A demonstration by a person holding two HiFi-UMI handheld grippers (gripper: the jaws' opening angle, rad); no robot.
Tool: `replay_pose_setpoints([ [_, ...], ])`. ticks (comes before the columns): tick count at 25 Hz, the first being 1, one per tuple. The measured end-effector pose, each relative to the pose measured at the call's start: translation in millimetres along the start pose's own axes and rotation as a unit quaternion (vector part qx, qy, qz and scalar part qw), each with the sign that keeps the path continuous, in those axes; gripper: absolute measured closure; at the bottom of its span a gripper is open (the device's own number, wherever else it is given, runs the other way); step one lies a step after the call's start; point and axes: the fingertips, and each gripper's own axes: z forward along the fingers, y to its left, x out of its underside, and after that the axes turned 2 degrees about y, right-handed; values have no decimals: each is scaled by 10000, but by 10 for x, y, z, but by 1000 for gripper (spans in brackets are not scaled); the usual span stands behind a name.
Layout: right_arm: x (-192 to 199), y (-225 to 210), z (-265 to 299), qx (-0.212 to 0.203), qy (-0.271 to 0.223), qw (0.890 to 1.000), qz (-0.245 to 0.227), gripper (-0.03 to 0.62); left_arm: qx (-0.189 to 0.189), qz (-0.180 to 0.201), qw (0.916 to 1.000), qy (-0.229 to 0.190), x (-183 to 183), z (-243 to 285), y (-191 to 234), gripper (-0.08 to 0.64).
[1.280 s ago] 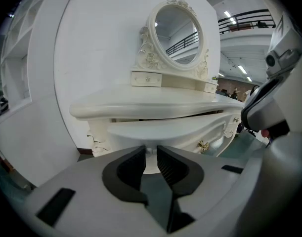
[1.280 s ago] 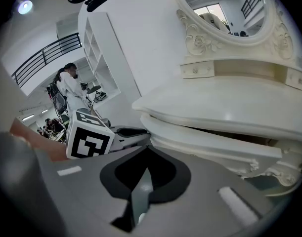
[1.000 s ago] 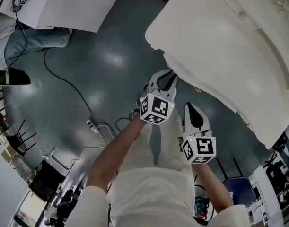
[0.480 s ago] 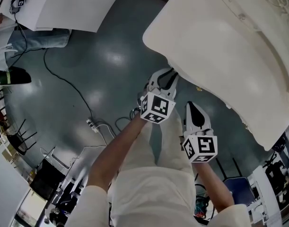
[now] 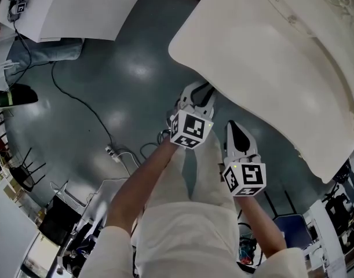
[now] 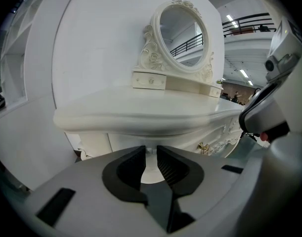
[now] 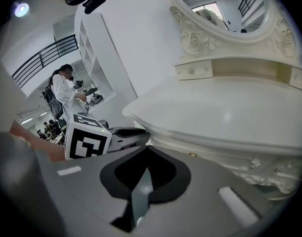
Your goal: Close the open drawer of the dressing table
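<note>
The dressing table fills the head view from 12 to 3 o'clock. The left hand-held gripper points toward 1 o'clock with its nose at the tabletop edge. Its jaws stand narrowly apart with nothing pinched. The right hand-held gripper sits at its 4 o'clock, jaws closed together and empty. I cannot tell whether the drawer under the overhang is open.

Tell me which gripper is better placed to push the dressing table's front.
Right, probably: the right gripper points at the dressing table's front beside the gold knob, while the left gripper faces a plain white part farther from it.
</note>
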Motion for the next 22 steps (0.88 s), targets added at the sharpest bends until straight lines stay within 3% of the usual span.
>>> replay_pose_setpoints([
  [11,-82,-43,1,28,-33,10000,9,591,49,-4,10000,-66,-19,21,14,485],
  [22,-41,30,-126,92,-91,9999,-6,591,224,-470,9986,64,71,-103,-74,489],
])
